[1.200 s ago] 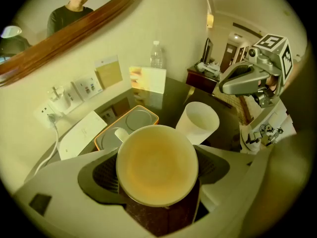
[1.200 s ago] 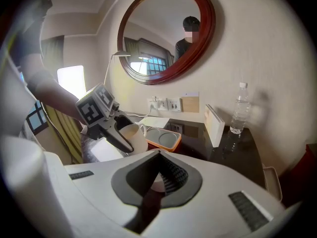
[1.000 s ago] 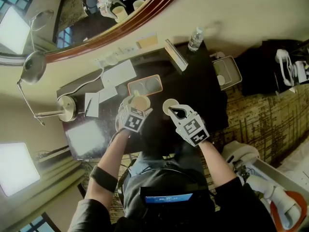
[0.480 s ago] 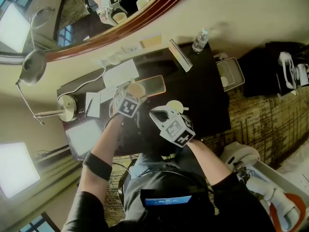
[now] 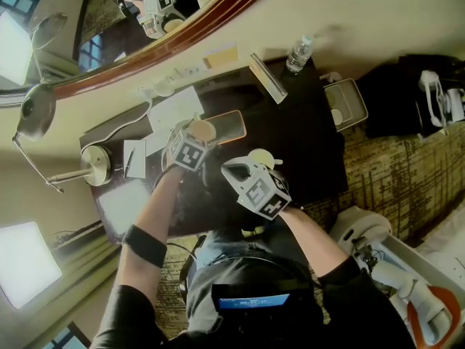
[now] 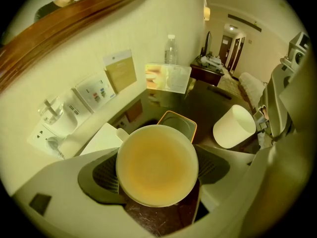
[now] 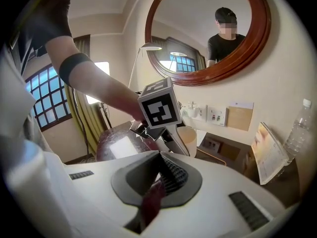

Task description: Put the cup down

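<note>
Dark wooden desk (image 5: 312, 137) carries an orange-rimmed rectangular tray (image 6: 181, 122). Left gripper (image 6: 158, 175) has its jaws spread wide, ribbed pads (image 6: 106, 175) clamped on both sides of a round cream cup (image 6: 156, 158), mouth toward the camera, held just beside the tray's near end; can't tell if it touches the desk. Right gripper (image 7: 157, 182) has its jaws fully together on nothing, near the tray, with a second white cup (image 6: 234, 127) to the tray's right.
</note>
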Demonstrator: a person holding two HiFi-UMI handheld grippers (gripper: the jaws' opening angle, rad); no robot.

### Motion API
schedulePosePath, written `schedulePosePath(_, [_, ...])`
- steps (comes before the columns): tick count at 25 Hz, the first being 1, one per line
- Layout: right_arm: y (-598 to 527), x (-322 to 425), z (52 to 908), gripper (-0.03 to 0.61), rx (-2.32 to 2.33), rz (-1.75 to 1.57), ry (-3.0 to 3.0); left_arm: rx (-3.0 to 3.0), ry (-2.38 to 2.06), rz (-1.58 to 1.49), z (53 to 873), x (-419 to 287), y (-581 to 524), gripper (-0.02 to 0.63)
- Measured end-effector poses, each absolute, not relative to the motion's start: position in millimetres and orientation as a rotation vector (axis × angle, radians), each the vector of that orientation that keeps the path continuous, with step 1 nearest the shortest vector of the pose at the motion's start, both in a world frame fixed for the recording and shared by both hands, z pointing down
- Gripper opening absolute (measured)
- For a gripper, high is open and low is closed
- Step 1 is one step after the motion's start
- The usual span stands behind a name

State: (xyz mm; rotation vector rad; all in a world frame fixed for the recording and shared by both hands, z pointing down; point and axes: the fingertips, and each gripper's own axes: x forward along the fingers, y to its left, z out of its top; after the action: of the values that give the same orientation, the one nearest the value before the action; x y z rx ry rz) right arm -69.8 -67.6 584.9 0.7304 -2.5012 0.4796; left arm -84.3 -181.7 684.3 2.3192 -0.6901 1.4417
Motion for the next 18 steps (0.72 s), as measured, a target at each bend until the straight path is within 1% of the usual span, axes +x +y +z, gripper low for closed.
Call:
schedulePosePath(10, [-74, -57, 582, 0.002, 0.757, 0.485, -2.493, 2.306, -0.711, 1.39, 680, -78, -183, 0.436])
schedulePosePath(11, [-74, -57, 581, 0.002, 0.76, 0.481, -2.492, 2.309, -0.715, 1.397, 681, -79, -183, 0.441])
schedulePosePath(13, [-72, -57, 583, 0.002, 0.753, 0.484, -2.495, 2.325, -0.718, 1.413, 681, -80, -182, 0.488])
schedulePosePath(18, [-67, -56, 584, 0.002, 0.748, 0.487, -2.493, 2.351, -0.739, 1.399, 671, -77, -183, 0.49])
